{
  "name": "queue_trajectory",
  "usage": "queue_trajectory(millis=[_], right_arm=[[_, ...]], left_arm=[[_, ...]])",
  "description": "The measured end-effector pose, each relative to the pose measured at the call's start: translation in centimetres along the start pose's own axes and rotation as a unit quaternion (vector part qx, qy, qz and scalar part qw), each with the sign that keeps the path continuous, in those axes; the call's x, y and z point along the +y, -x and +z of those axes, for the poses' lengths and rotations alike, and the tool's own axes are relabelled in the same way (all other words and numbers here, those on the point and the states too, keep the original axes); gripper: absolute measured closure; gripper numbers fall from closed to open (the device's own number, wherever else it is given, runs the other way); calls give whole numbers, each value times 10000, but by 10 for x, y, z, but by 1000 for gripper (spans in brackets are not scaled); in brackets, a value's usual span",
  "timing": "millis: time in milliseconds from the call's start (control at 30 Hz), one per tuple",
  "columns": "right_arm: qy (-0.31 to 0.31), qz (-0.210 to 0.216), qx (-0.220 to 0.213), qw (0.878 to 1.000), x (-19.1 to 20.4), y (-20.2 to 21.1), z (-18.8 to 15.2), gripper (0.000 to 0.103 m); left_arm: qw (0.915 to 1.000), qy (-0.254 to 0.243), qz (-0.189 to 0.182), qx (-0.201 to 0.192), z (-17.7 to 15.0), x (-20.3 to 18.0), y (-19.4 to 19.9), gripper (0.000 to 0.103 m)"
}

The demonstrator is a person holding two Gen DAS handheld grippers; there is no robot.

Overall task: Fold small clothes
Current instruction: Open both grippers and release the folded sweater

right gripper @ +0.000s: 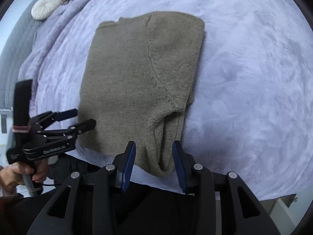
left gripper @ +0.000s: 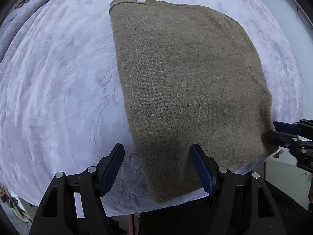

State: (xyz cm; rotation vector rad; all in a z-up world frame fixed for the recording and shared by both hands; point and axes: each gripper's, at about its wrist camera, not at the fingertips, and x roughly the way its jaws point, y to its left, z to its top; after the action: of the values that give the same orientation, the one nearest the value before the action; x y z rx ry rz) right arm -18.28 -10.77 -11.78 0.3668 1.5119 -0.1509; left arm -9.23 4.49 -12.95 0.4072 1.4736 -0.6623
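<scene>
Home bedroom, lavender plush blanket (right gripper: pixel 244 78) over bed, grey quilted headboard (right gripper: pixel 13 58) (round white cushion (right gripper: pixel 46 6) beside it)

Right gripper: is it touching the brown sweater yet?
Cannot tell. In the right wrist view the right gripper is open, its fingers either side of the sweater near corner, but neither contact nor gap shows plainly.

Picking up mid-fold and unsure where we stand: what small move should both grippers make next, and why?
Probably close both grippers on the near hem. The olive-brown knitted sweater lies flat on the lavender plush blanket, already narrowed lengthwise. The right gripper is open astride its near right corner; the left gripper is open at the near left corner. Neither grips cloth yet, so pinching comes before folding the hem away.
</scene>
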Motion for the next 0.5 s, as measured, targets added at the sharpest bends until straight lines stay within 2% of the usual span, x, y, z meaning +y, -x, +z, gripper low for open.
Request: queue_trajectory(millis=[67, 200, 333, 500], right_arm=[[-69, -250, 213, 9994, -3, -19, 3, 75], [-778, 106, 313, 9964, -30, -22, -1, 75], [-932, 140, 204, 9953, -37, -3, -5, 75], [-868, -4, -98, 9962, -26, 22, 5, 74]], left_arm=[[10000, -13, -9, -4, 1, -1, 0, 31], [10000, 19, -42, -24, 1, -5, 0, 31], [10000, 57, -61, -30, -1, -2, 4, 31], [9998, 114, -30, -149, 3, 5, 23, 31]])
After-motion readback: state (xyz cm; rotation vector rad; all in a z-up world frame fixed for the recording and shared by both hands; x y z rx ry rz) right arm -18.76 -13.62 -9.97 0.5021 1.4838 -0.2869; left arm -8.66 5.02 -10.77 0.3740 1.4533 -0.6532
